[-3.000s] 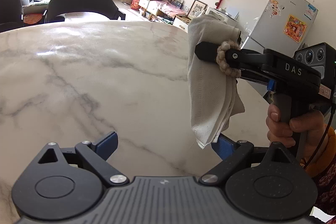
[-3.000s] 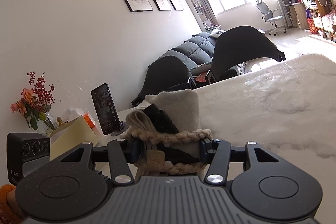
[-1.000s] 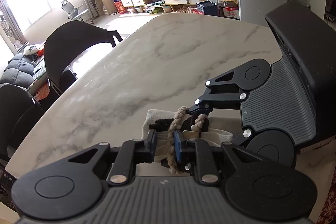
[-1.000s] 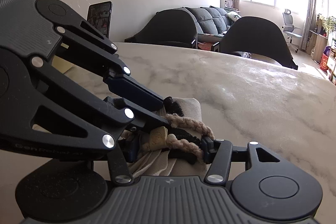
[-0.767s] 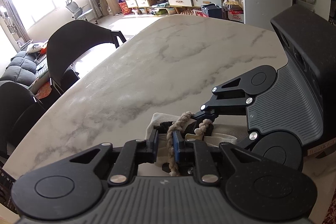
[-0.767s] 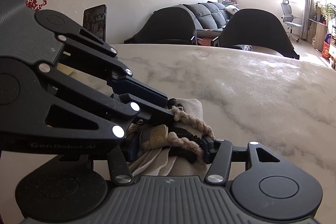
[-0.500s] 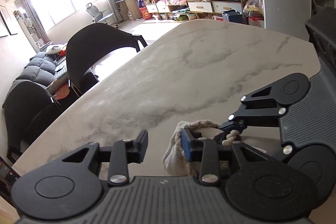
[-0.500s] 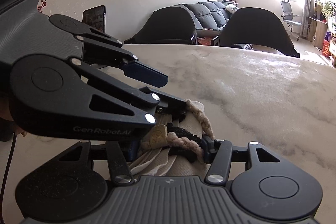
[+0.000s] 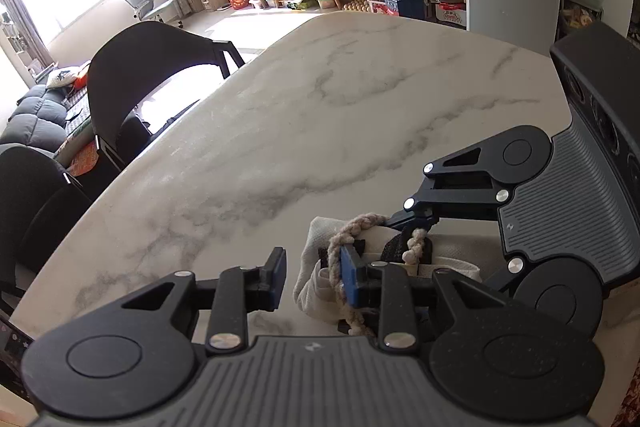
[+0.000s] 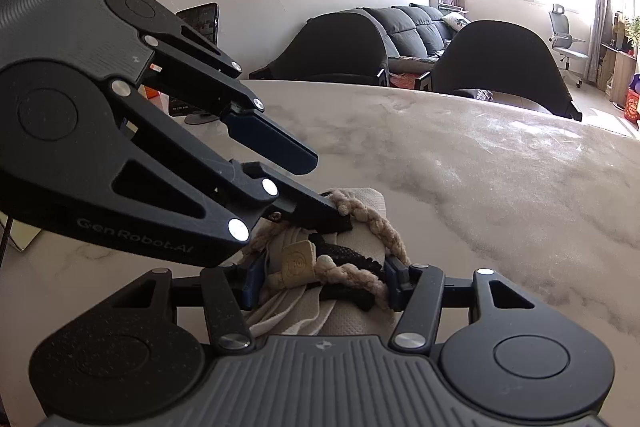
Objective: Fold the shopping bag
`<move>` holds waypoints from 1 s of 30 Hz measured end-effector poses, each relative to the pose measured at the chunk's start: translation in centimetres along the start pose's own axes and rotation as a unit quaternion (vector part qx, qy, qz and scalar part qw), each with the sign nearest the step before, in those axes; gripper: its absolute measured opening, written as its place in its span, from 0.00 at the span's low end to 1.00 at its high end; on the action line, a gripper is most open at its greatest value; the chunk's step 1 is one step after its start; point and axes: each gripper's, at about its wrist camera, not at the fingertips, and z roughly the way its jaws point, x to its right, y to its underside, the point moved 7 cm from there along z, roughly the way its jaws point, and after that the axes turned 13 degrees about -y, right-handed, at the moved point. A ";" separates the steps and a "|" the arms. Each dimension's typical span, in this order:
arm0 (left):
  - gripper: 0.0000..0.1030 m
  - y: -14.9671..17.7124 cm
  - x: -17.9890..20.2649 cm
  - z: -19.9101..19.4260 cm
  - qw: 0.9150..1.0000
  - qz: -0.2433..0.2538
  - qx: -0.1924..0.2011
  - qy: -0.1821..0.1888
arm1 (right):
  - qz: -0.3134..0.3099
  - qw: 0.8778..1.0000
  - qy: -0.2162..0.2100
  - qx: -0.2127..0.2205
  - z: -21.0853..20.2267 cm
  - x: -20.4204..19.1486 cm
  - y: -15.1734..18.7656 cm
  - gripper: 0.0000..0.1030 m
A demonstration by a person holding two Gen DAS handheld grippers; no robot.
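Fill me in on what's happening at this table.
A person with a gripper in each hand is folding a cloth shopping bag on the marble table. The right gripper clamps the bundled bag and its braided rope handles. The left gripper is open beside the bundle, one finger touching the rope.

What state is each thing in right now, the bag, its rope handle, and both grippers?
Shopping bag: rolled into a bundle, lying on the marble table.
Rope handle: wrapped around the bundle.
Right gripper: shut on the bundle.
Left gripper: open, one finger tucked under the rope.
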 end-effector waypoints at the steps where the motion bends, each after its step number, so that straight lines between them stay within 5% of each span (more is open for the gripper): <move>1: 0.31 0.0 0.3 0.1 1.000 0.008 0.002 -0.011 | 0.000 1.000 0.000 0.000 0.0 0.0 0.0 0.56; 9: 0.32 0.4 0.5 0.8 0.999 -0.001 0.011 -0.037 | 0.009 1.000 0.002 0.001 0.0 0.3 0.1 0.56; 14: 0.45 0.5 0.2 1.2 0.997 -0.023 0.026 -0.072 | 0.007 1.000 0.010 0.002 0.1 0.2 0.0 0.55; 18: 0.34 0.6 -0.2 2.6 0.994 -0.045 0.025 -0.100 | -0.012 1.000 0.021 -0.002 0.3 -0.3 0.0 0.55; 19: 0.23 0.7 -0.3 3.2 0.994 -0.059 0.014 -0.089 | -0.023 0.999 0.026 -0.004 0.4 -0.6 0.0 0.55; 21: 0.21 0.6 -0.7 3.7 0.994 -0.078 0.011 -0.075 | -0.021 0.999 0.025 -0.003 0.4 -0.5 0.0 0.55; 26: 0.37 1.3 -2.9 4.7 0.990 -0.139 0.002 -0.037 | -0.048 0.998 0.040 -0.001 0.5 -1.1 -0.1 0.53; 30: 0.38 2.1 -4.9 5.3 0.979 -0.202 -0.019 0.014 | -0.104 0.993 0.056 -0.006 0.8 -2.2 0.0 0.51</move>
